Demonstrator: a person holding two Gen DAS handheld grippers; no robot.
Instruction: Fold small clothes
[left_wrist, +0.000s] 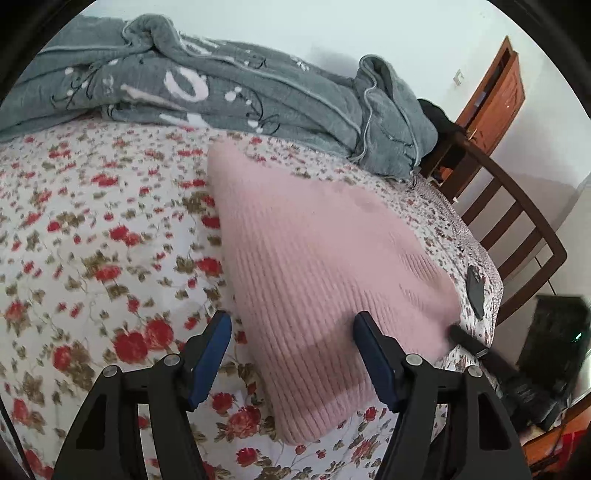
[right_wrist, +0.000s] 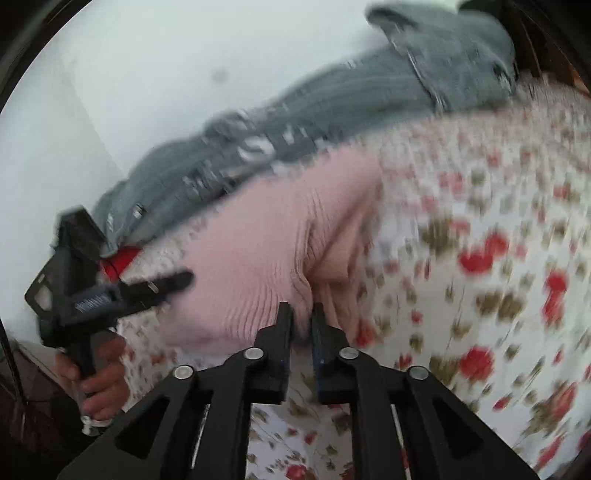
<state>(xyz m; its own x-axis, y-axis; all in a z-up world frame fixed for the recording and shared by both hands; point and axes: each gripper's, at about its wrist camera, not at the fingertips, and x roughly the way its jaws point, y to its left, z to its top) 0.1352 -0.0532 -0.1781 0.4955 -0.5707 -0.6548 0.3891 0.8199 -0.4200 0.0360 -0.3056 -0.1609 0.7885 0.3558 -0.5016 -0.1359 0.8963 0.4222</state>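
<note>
— Where did the pink knit garment (left_wrist: 314, 258) lie?

— On the bed (left_wrist: 92, 229), folded flat on the flowered sheet, with the grey blanket (left_wrist: 207, 85) heaped beyond it and a wooden chair (left_wrist: 517, 221) past the bed's far corner.

— And against the jaws?

— The left gripper (left_wrist: 291, 332) hung above the garment's near end, its jaws spread wide, one blue pad over the sheet beside the pink edge, the other over the knit; they pinched nothing. The right gripper (right_wrist: 303, 314) sat at a bunched fold of the garment, jaws parted a narrow way. Whether the pads pressed the knit, I couldn't tell.

— How did the garment look?

— Ribbed, pale pink, smooth on top, puckered near the right gripper.

— The hands?

— A hand (right_wrist: 96, 373) gripped the left gripper's handle, tilted down toward the bed.
</note>
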